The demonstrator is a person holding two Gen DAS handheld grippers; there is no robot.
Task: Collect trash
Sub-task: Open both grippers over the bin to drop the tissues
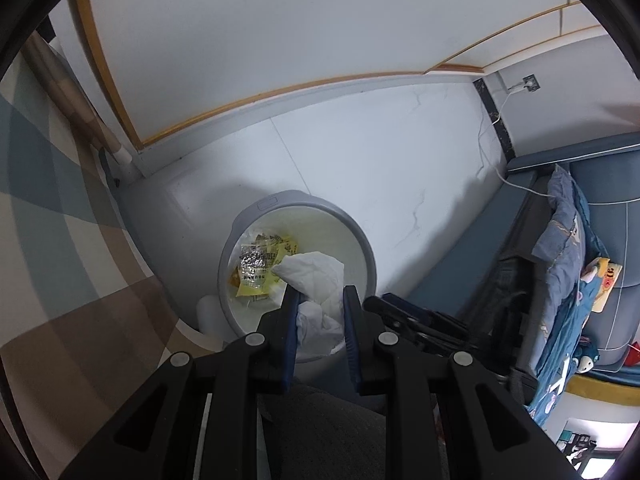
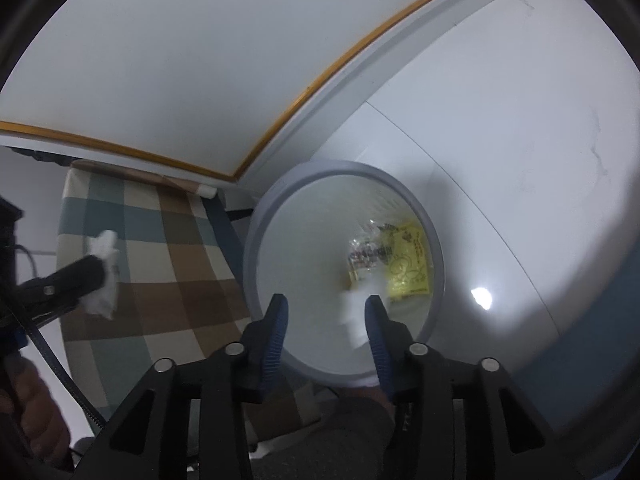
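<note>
Standing on the white tiled floor, the round grey plastic trash bin already holds yellow wrappers. The right tool is half open above it, a blurred white tissue beside one finger, apparently dropping. The left tool pinches a crumpled white tissue over the bin; released off-centre, it could catch the rim and fall outside.

White tiled floor with a trash bin standing on it.
The round grey-rimmed bin sits near the wall's baseboard, just beside a plaid-covered seat; a blue sofa rests on the floor to the right.
</note>
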